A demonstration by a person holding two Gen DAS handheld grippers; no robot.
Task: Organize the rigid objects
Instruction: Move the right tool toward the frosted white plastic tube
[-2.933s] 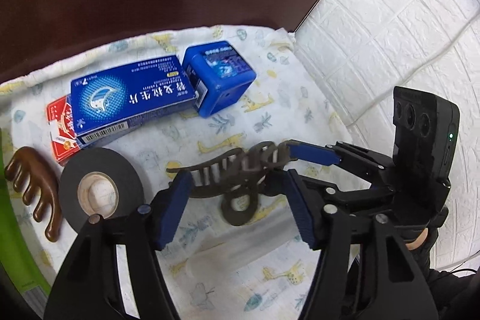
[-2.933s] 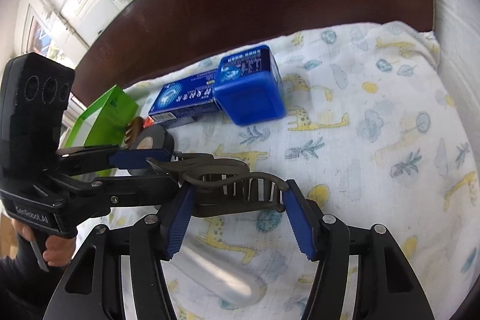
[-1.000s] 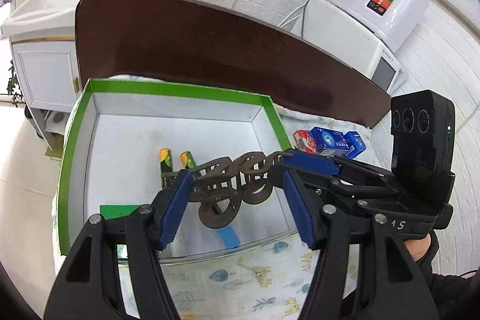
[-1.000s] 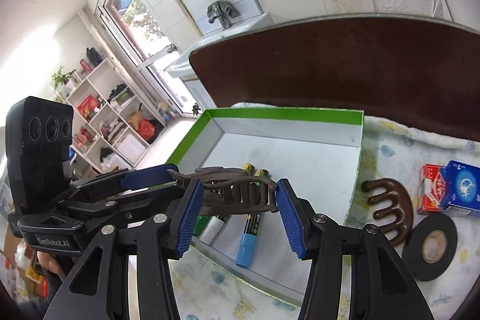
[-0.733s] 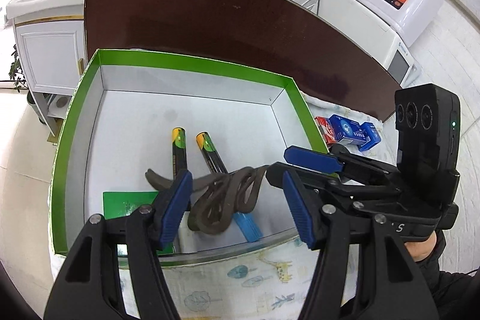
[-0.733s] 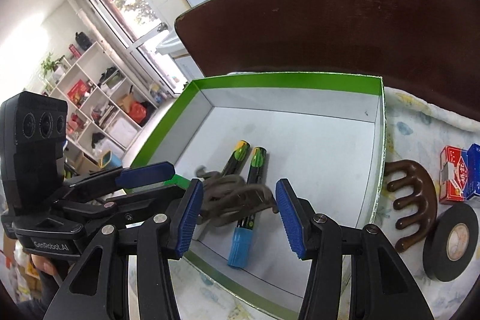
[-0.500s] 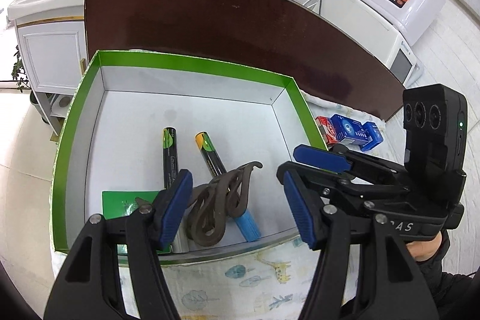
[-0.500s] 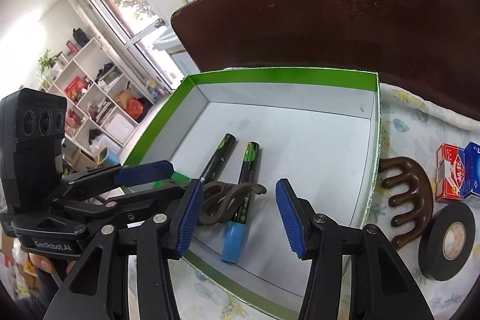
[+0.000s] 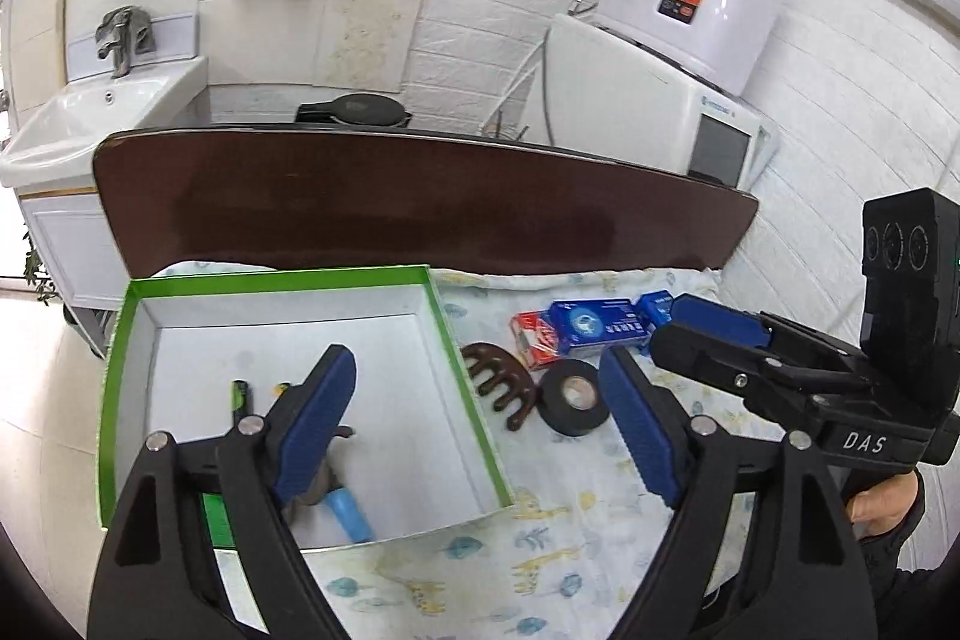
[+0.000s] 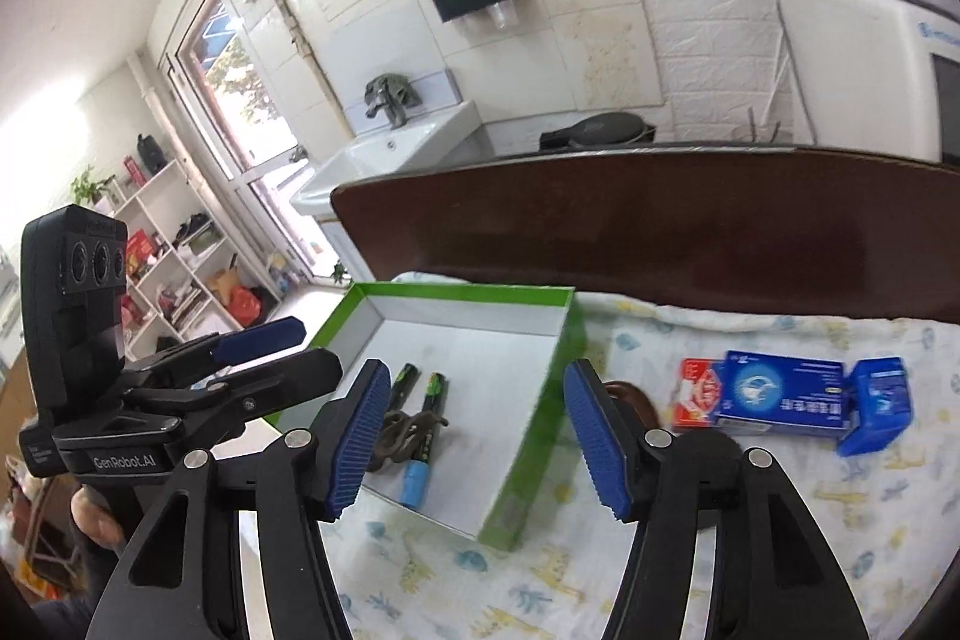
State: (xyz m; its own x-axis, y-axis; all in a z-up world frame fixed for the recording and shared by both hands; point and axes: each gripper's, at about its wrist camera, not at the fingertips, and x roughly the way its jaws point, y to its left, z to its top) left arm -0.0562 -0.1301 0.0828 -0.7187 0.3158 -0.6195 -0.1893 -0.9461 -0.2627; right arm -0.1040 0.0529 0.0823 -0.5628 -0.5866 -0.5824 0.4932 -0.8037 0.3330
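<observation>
Hair claw (image 10: 408,435) now released (in box (image 10: 468,295)).

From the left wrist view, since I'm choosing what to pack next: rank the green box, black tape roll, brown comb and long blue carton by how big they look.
1. green box
2. long blue carton
3. brown comb and black tape roll: these look alike, so I won't rank them.

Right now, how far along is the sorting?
Done: the hair clip and two markers lie in the green box. In hand: nothing; both grippers' jaws stand open. Left on the cloth: comb, tape roll, red box, two blue boxes.
</observation>
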